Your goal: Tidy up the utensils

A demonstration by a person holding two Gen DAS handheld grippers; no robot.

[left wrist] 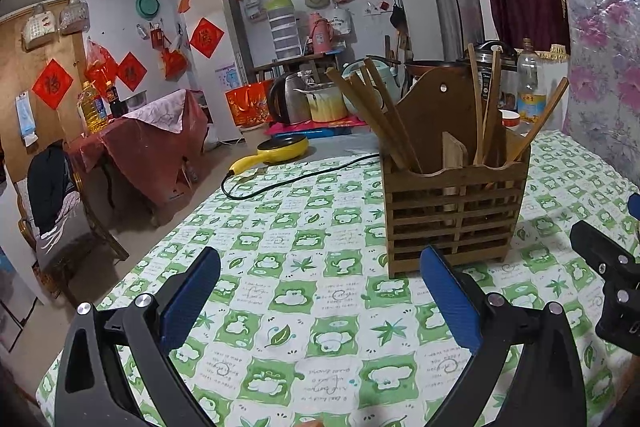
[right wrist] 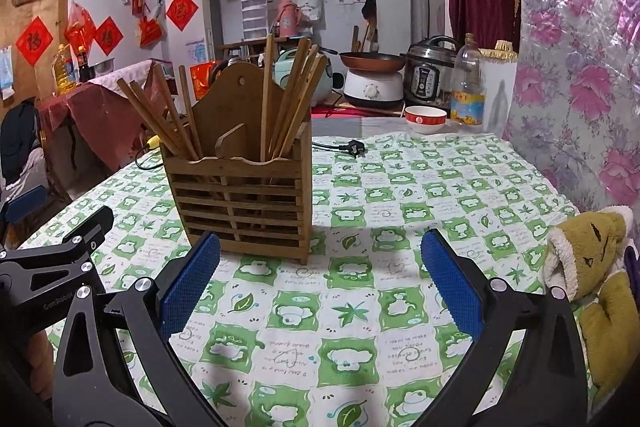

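Observation:
A slatted wooden utensil holder [left wrist: 454,211] [right wrist: 240,203] stands upright on the green-and-white checked tablecloth [left wrist: 312,291] [right wrist: 360,307]. Wooden chopsticks [left wrist: 372,111] [right wrist: 160,119] lean out of its left compartment, and more chopsticks [left wrist: 486,107] [right wrist: 294,99] stand in the right one. My left gripper [left wrist: 320,263] is open and empty, just in front of the holder and a little to its left. My right gripper [right wrist: 320,247] is open and empty too, near the holder's front right corner. Each gripper shows at the edge of the other's view.
A black power cord [left wrist: 288,179] and plug [right wrist: 354,147] lie behind the holder. Farther back are a yellow pan [left wrist: 280,149], a kettle [left wrist: 288,103], a red-and-white bowl [right wrist: 425,119], an oil bottle [right wrist: 468,87] and cookers. A plush toy [right wrist: 592,279] sits at the table's right edge.

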